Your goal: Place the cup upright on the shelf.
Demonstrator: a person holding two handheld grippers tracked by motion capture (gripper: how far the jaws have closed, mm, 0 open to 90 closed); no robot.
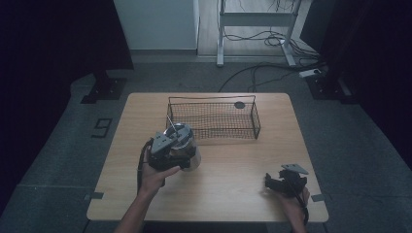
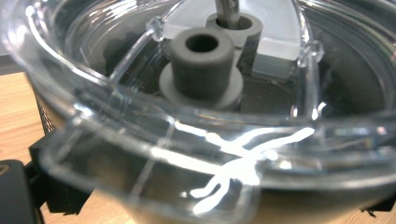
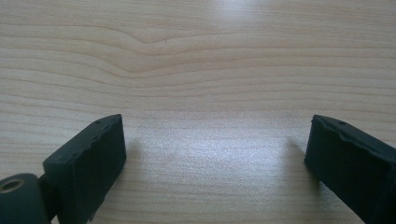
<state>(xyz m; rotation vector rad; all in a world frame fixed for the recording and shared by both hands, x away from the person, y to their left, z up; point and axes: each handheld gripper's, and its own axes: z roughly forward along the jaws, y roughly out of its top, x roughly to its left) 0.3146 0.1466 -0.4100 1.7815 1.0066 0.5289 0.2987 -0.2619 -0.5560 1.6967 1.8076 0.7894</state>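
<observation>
High view: my left gripper (image 1: 171, 145) sits at the table's (image 1: 233, 165) left-centre, over a clear jug (image 1: 187, 148) w/ a see-through lid. Jug is just in front of the wire basket (image 1: 214, 117), near its left end; whether jug base touches the tabletop I can't tell. A thin rod rises from the lid area toward the basket corner. My left hand (image 1: 158, 177) wraps the gripper body from below. My right gripper (image 1: 285, 182) is at the front right edge, well apart from jug and basket, w/ its grey plate on top. My right hand (image 1: 296, 204) holds it low near the table edge. A small dark disc (image 1: 239, 105) lies inside the basket at the far right.

Left gripper view: the lid (image 2: 196, 107) is very close to the lens. Clear ribs run out from a grey hub (image 2: 201, 60); a second grey collar behind it takes the rod (image 2: 229, 9). A bright glare streak crosses the near rim. Black jaw parts show low left and low right, outside the jug wall. Jaws stand fairly wide around the jug and appear clamped on it.

Right gripper view: both my black jaws rise from the bottom corners, spread wide. Bare wood grain lies btwn them; nothing gripped. Tips look close to the tabletop.
</observation>
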